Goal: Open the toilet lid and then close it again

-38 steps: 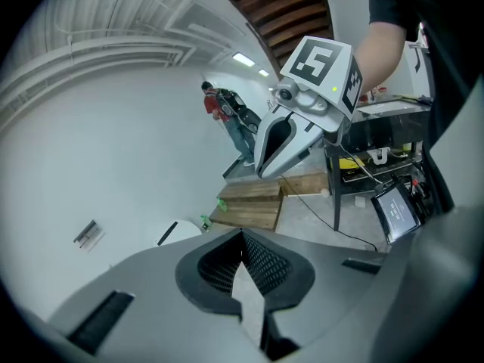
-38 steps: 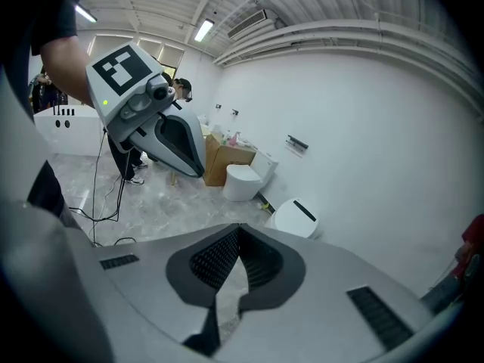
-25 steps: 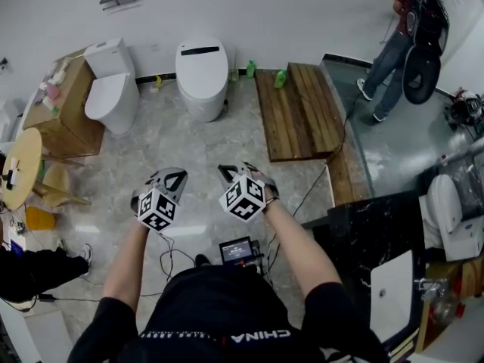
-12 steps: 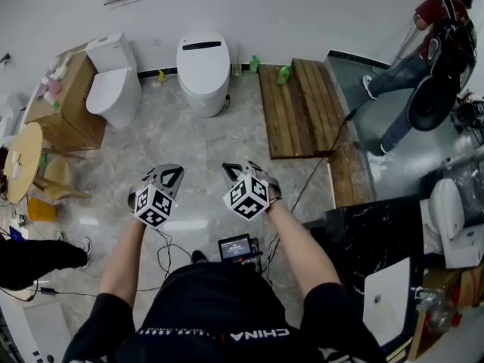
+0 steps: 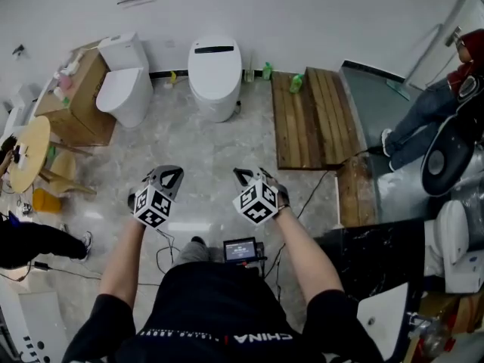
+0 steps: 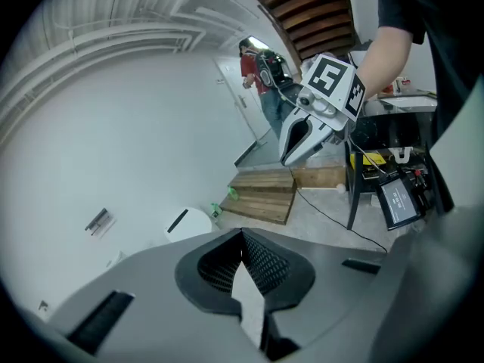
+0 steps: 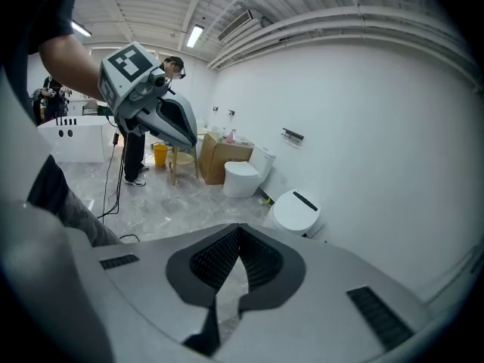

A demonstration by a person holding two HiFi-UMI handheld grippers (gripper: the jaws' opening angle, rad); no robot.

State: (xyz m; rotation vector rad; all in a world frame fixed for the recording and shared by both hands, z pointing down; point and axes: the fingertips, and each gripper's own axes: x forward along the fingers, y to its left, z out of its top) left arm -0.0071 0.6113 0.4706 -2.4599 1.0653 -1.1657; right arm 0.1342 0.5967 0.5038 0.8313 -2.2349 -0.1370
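A white toilet (image 5: pixel 215 70) with its lid down stands against the far wall; it also shows as toilet (image 7: pixel 296 212) and toilet (image 6: pixel 189 224). Both grippers hover over the marble floor well short of it, pointing toward it. My left gripper (image 5: pixel 170 174) is shut with nothing in it, its jaws meeting at the left gripper's tip (image 6: pixel 242 237). My right gripper (image 5: pixel 246 176) is shut and empty too, as the right gripper's closed jaws (image 7: pixel 239 233) show. Each one appears in the other's view: right gripper (image 6: pixel 299 138), left gripper (image 7: pixel 170 127).
A second toilet (image 5: pixel 127 89) stands left of the first, beside a cardboard box (image 5: pixel 76 97) and a round table (image 5: pixel 26 153). A wooden platform (image 5: pixel 314 116) lies to the right. A person (image 5: pixel 446 97) stands at the far right. A black counter (image 5: pixel 378 255) is near right; cables cross the floor.
The right gripper has shifted a little rightward and lower in the head view; the left barely moved. Both stay shut. The person at the right has walked toward the frame's edge.
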